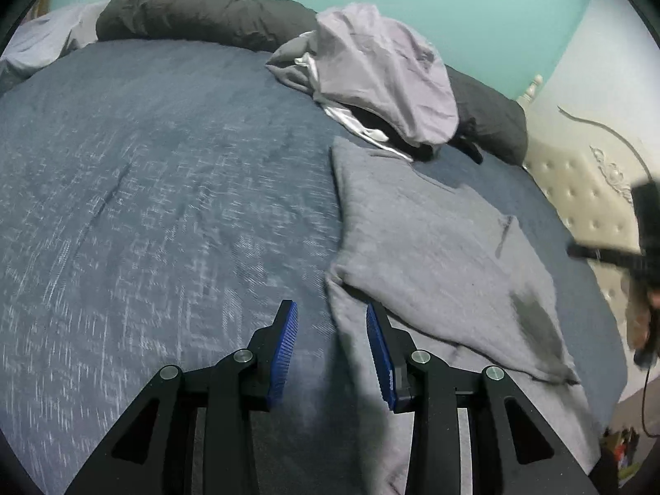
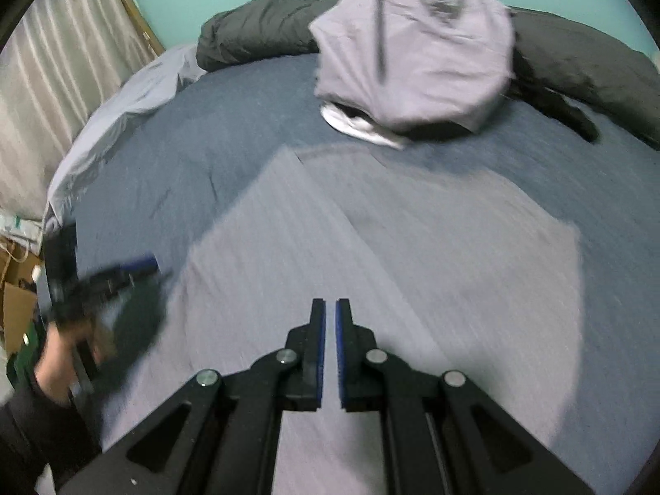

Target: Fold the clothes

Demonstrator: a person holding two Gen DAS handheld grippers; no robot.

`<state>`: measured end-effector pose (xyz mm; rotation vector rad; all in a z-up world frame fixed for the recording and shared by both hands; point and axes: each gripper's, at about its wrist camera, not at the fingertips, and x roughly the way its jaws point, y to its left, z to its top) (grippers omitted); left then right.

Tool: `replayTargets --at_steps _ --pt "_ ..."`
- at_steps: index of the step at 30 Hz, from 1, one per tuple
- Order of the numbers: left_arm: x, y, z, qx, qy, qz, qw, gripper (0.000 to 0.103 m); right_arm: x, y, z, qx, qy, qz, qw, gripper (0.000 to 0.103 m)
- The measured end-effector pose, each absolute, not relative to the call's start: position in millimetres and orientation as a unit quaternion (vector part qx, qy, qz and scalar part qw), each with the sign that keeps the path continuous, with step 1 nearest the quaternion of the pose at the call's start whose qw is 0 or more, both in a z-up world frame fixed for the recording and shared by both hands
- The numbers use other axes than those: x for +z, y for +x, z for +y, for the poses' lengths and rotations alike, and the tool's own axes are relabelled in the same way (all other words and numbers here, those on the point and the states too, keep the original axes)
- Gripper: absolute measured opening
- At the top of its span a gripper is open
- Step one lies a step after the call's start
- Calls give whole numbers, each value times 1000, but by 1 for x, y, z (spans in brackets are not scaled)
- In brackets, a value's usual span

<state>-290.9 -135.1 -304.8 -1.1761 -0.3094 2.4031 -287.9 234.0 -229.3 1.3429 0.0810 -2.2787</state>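
A grey garment (image 1: 433,247) lies spread flat on the blue bed cover (image 1: 144,206), with one part folded over itself near its left side. My left gripper (image 1: 331,307) is open over the garment's left edge, and nothing sits between its blue pads (image 1: 284,346). In the right wrist view the same grey garment (image 2: 412,247) fills the middle. My right gripper (image 2: 330,303) hovers over it, shut and empty, with only a thin slit between the pads. The left gripper (image 2: 123,272) appears blurred at the left, held by a hand (image 2: 62,350).
A pile of loose clothes (image 1: 387,74), lilac on top with white and black under it, sits beyond the garment. A dark duvet (image 1: 198,8) runs along the far side. A cream tufted headboard (image 1: 577,189) is at the right; a curtain (image 2: 41,82) and cardboard boxes (image 2: 16,309) are at the left.
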Motion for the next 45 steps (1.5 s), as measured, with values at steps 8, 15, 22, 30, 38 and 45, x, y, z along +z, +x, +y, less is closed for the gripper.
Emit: replayTargets --at_steps 8,15,22,30,38,45 --pt "-281 -245 -124 843 -474 -53 248 38 -250 -195 329 -823 532 6 200 6" --pt "-285 -192 -123 820 -517 -9 246 39 -275 -133 379 -809 566 -11 159 19" --pt "-291 -144 -118 784 -559 6 269 39 -284 -84 404 -794 586 -16 159 33" --pt "-295 -113 -122 771 -580 16 264 57 -308 -49 404 -771 615 5 164 41" --pt "-302 -95 -127 751 -604 14 267 60 -310 -37 411 -767 621 -6 161 41" --pt "-312 -83 -127 731 -623 10 278 61 -317 -31 414 -753 639 -24 158 53"
